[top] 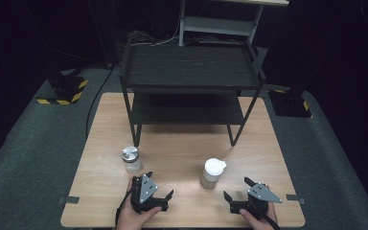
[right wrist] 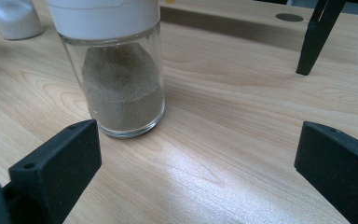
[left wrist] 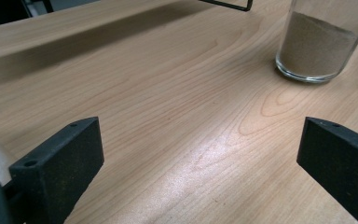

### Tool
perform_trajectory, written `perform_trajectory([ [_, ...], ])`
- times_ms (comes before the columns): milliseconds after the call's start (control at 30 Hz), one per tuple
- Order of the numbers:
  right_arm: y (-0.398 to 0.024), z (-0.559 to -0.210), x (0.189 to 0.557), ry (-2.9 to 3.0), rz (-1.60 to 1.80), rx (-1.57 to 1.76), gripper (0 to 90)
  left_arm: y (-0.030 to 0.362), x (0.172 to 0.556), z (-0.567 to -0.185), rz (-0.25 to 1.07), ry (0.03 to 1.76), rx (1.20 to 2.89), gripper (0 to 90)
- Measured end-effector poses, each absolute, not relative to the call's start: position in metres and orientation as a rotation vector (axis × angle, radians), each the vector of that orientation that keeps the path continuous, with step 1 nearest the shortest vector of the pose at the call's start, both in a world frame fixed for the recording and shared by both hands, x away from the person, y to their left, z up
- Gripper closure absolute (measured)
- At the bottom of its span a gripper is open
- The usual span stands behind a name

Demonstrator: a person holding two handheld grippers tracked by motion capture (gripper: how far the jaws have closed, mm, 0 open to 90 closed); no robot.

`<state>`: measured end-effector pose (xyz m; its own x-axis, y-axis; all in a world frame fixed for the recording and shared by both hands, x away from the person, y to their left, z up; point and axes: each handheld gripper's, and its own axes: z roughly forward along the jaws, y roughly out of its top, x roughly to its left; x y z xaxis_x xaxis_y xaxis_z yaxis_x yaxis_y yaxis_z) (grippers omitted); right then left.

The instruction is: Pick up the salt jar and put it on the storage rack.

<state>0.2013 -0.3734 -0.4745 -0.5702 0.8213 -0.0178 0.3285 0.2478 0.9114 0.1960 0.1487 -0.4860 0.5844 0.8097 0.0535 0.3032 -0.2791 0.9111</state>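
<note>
Two wide, empty claws, left (top: 159,186) and right (top: 235,188), rest near the surface's (top: 182,143) front edge. Approached carelessly, the white-capped glass jar of sand (top: 213,173) between them could tip; it looks tall and narrow.

From my end the pale wood-grain table (top: 182,143) has a smooth, slightly shiny finish. The clear glass jar with the white plastic lid (right wrist: 116,70), upper left in the right gripper view, holds gritty tan powder. Black gripper jaws look matt.
</note>
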Motion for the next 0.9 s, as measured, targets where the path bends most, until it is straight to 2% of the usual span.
perform_trajectory([
  [900,-0.3768,-0.4751,0.2064,2.042,1.325,1.032,0.2,0.1556,0.1926,-0.49,0.673,0.939,1.783,1.1],
])
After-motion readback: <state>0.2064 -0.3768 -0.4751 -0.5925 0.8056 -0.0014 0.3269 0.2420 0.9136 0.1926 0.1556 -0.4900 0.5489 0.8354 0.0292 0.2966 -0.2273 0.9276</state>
